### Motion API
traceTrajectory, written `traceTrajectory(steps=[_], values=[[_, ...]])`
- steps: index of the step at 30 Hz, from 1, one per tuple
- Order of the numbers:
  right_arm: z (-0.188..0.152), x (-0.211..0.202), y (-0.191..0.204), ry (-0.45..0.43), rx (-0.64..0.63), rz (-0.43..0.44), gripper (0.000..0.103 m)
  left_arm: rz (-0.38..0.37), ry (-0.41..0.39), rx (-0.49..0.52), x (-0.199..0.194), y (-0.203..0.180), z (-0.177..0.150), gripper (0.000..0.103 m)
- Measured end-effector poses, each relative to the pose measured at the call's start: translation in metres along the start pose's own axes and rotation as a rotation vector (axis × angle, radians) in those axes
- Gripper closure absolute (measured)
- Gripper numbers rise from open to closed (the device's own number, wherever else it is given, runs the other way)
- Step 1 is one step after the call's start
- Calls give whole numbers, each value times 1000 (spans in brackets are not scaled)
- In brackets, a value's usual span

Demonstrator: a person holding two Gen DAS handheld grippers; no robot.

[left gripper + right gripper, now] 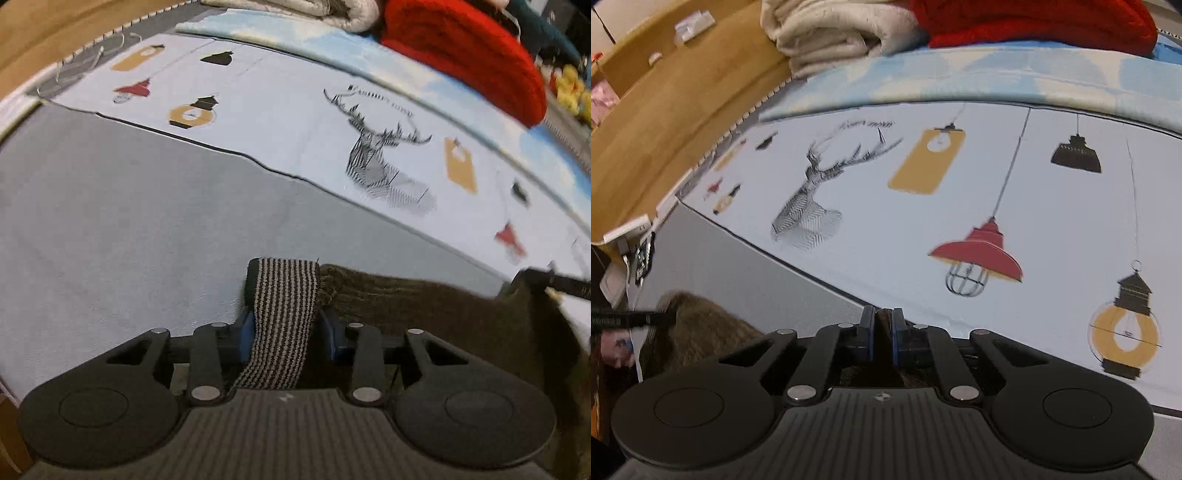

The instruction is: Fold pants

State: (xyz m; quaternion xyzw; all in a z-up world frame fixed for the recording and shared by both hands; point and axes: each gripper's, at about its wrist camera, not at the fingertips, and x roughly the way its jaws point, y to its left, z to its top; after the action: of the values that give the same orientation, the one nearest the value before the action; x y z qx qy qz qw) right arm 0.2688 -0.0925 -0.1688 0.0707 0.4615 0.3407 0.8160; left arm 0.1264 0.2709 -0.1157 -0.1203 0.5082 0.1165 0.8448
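The pants (pixel 424 306), a dark olive-brown ribbed garment, sit at the bottom of both wrist views, held up over a bed. In the left wrist view their black-and-cream striped waistband (pixel 282 321) stands upright in the lower centre, between the blue pads of the left gripper (pixel 286 328), whose jaws are part-way apart and clamp the band; the brown cloth stretches from there to the lower right of the frame. In the right wrist view the right gripper (pixel 883 332) has its jaws drawn almost together on a thin fold of the same dark fabric, and more of the pants (pixel 698 328) bunches at the lower left, where the tip of the other tool reaches in from the frame edge. Beyond the garment lies a grey sheet (pixel 129 206), and past it a pale bedcover (pixel 923 206) printed with a deer head and hanging lamps. At the top of the frames lie a folded cream blanket (pixel 831 33) and a red knit (pixel 1034 22). A wooden surface (pixel 665 122) runs along the upper left.
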Motion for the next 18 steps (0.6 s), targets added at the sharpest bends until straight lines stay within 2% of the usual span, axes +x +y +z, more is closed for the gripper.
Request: traceTrajectory(steps=[2, 5, 6, 7, 9, 11, 13, 18], values=[[-4, 11, 2, 23, -34, -43, 95, 22, 6, 19, 2, -4, 0, 57], [-7, 21, -1, 35, 3, -74, 92, 51, 4, 8, -3, -6, 3, 48], [-6, 20, 0, 30, 8, -95, 87, 60, -7, 11, -6, -9, 4, 48], [-4, 17, 1, 25, 10, -120, 75, 73, -25, 22, -11, -12, 5, 47], [-1, 7, 1, -3, 14, -169, 67, 106, -89, 66, -24, -21, 6, 46], [1, -6, -2, -44, 19, -205, 67, 115, -143, 94, -35, -28, 8, 46], [4, -23, -9, -85, 38, -227, 67, 88, -169, 87, -42, -32, 10, 46], [-1, -62, -28, -154, 88, -282, 66, 25, -162, 50, -48, -49, 15, 46]])
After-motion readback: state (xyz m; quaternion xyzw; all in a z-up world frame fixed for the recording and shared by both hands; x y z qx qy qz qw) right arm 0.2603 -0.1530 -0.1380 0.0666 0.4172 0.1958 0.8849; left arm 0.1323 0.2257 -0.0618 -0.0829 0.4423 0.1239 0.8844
